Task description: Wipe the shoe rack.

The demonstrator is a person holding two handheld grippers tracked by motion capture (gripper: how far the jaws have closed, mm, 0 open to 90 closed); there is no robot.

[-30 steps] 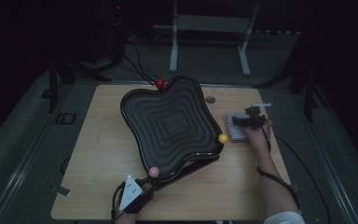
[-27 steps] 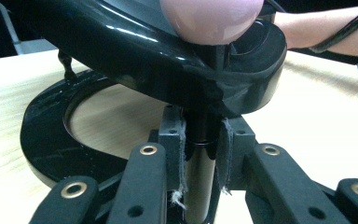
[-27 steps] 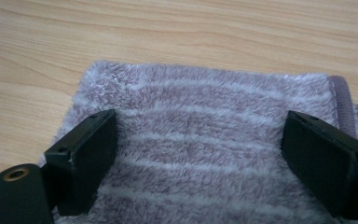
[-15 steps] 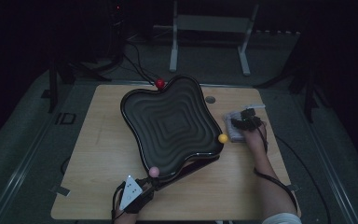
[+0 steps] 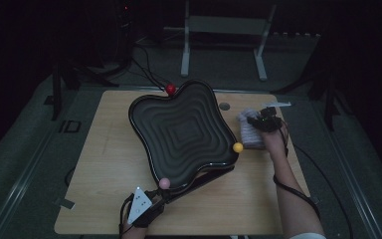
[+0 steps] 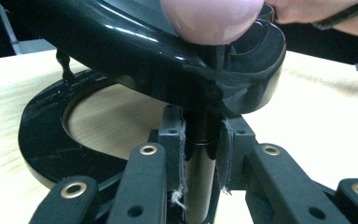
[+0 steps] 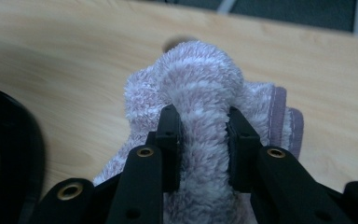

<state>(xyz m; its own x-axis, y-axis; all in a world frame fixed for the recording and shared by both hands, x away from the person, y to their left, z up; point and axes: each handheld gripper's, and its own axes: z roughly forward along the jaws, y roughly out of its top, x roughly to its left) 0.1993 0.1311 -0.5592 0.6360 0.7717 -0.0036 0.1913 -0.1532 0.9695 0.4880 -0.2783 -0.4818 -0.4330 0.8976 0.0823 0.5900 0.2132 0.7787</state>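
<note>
From the high view, a wooden table (image 5: 109, 164) carries a black wavy tray (image 5: 181, 132) with ridged rings inside; it sits tilted on a black stand near the middle. Three small balls sit at its corners: a red ball (image 5: 170, 89) at the far edge, a yellow ball (image 5: 238, 147) at the right edge and a pink ball (image 5: 164, 183) at the near edge. The left gripper (image 5: 151, 205) is at the near edge of the table, just below the pink ball, with its grey plate on top. To the right of the tray lies a pale fluffy towel (image 5: 249, 133), and the right gripper (image 5: 258, 121) rests on its far part, the person's hand and forearm reaching in from the near right. A small dark disc (image 5: 224, 106) lies on the table between the tray and the towel, on the far side.

In the left gripper view, the left gripper (image 6: 204, 154) is clamped on a black post (image 6: 199, 182) that rises into the underside of the tray (image 6: 135, 51), under the pink ball (image 6: 212, 18). The stand's black ring base (image 6: 42, 140) lies on the table to the left.

In the right gripper view, the right gripper (image 7: 204, 140) pinches a raised fold of the towel (image 7: 200, 88) between its jaws; the rest of the towel lies on the table. A part of the black tray stand (image 7: 9, 154) shows at the left.
</note>
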